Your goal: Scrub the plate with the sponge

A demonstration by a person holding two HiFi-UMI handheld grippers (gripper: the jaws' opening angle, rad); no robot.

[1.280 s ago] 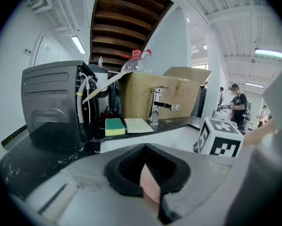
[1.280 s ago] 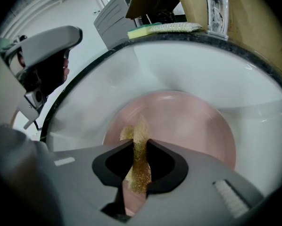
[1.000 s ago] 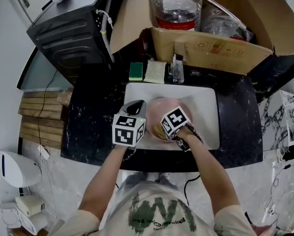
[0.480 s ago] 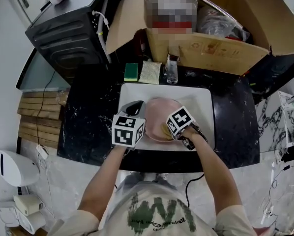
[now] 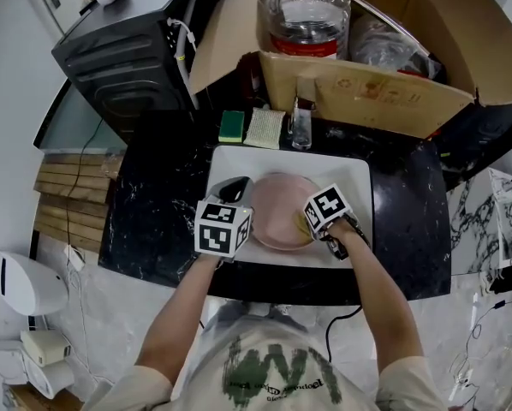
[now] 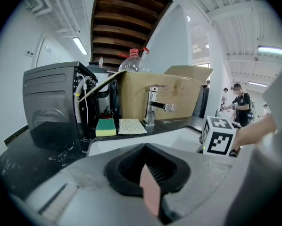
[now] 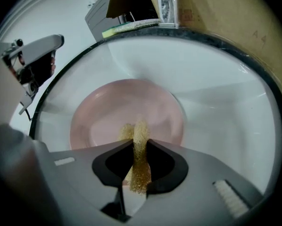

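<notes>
My right gripper (image 7: 140,144), pinching the yellow sponge (image 7: 137,128), has slid across the pink plate (image 5: 277,199) to its right rim in the white sink (image 5: 239,163), while my left gripper (image 6: 149,185) clamps the opposite rim, so scrubbing looks well under way.

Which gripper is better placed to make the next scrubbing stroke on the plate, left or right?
Right. The right gripper is shut on the sponge, whose tip lies against the pink plate in the sink. The left gripper is clamped on the plate's rim, apparently steadying it, and holds no sponge.
</notes>
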